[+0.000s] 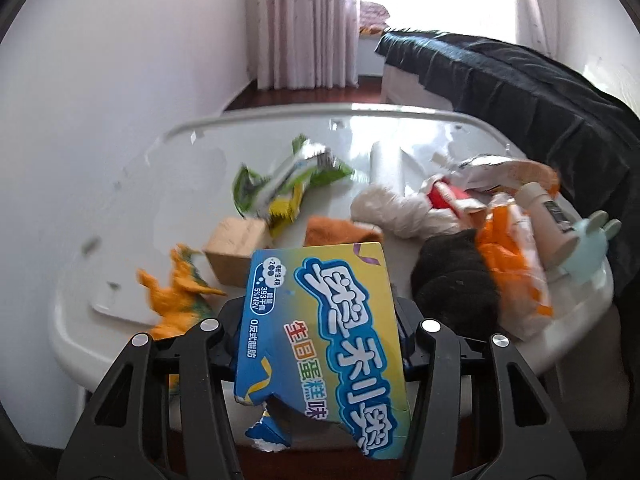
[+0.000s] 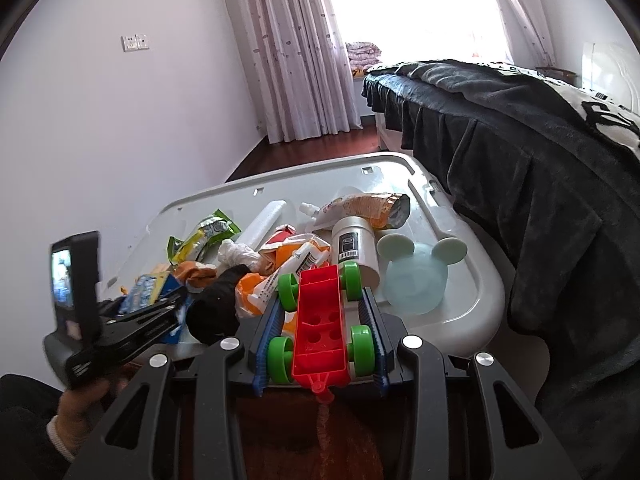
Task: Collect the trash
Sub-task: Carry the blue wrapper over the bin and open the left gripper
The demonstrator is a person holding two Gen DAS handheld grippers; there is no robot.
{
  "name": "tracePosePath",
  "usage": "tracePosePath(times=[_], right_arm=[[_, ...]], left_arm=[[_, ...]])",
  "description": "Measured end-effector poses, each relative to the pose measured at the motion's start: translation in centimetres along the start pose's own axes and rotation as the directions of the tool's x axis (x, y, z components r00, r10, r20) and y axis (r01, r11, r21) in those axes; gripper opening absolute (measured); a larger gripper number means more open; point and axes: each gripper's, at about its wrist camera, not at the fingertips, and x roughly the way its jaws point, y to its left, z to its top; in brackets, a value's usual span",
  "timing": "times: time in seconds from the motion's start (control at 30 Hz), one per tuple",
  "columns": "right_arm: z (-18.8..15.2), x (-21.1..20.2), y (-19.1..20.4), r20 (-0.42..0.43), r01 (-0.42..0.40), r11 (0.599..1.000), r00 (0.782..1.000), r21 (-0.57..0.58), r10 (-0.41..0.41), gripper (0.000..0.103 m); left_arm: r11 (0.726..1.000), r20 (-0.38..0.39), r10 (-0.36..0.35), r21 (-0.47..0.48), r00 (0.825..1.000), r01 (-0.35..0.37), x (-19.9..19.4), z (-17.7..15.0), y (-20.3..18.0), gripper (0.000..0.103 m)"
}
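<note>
Clamping a torn blue-and-yellow snack box (image 1: 324, 344) over the worktop's (image 1: 120, 208) near edge, the left hand-held gripper (image 1: 320, 320) grips its sides; the right hand-held gripper (image 2: 320, 344) clamps a red toy cart (image 2: 320, 320) by its green wheels at the near edge.

- The left claw (image 1: 320, 320) grips a torn blue-and-yellow snack box (image 1: 324, 320).
- Just ahead: a small cardboard box (image 1: 234, 250).
- Ahead-left: an orange toy dinosaur (image 1: 180, 292) on the white table (image 1: 120, 208).
</note>
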Motion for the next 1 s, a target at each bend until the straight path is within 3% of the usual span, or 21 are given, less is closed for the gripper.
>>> tracePosePath(times=[0.2, 0.43, 0.6, 0.7, 0.77, 0.9, 1.0], right_arm=[[0.1, -1.2, 1.1, 0.042, -0.037, 0.999, 0.998, -0.010, 0.038, 0.038], [0.4, -2.3, 3.6, 0.058, -0.030, 0.997, 0.998, -0.066, 0.034, 0.038], [0.3, -4.1, 4.9, 0.047, -0.062, 0.995, 0.997, -0.079, 0.066, 0.038], [-0.9, -5.6, 6.2, 0.021, -0.104, 0.990, 0.994, -0.096, 0.107, 0.038], [-2.1, -6.2, 7.1, -0.007, -0.130, 0.986, 0.991, -0.108, 0.130, 0.038], [-6.3, -6.7, 9.3, -0.096, -0.179, 0.976, 0.981, -0.128, 0.167, 0.038], [-9.0, -5.9, 10.1, -0.165, -0.197, 0.972, 0.971, -0.127, 0.175, 0.038]], left_arm=[[0.998, 0.106, 0.011, 0.065, 0.994, -0.018, -6.0, 1.1, 1.1, 0.051], [1.000, 0.130, 0.000, -0.023, 0.992, 0.003, -9.2, 4.4, 4.2, 0.051], [1.000, 0.169, 0.008, -0.001, 0.986, -0.008, -12.8, 4.4, 5.7, 0.051], [1.000, 0.164, 0.001, 0.031, 0.987, -0.006, -14.9, 2.7, 5.9, 0.051], [0.999, 0.127, -0.033, 0.027, 0.991, 0.030, -16.3, -0.2, 6.1, 0.051], [0.997, -0.008, -0.076, 0.004, 0.997, 0.076, -16.0, -6.7, 5.7, 0.051], [0.995, -0.129, -0.097, -0.019, 0.987, 0.095, -13.9, -10.8, 5.5, 0.051]])
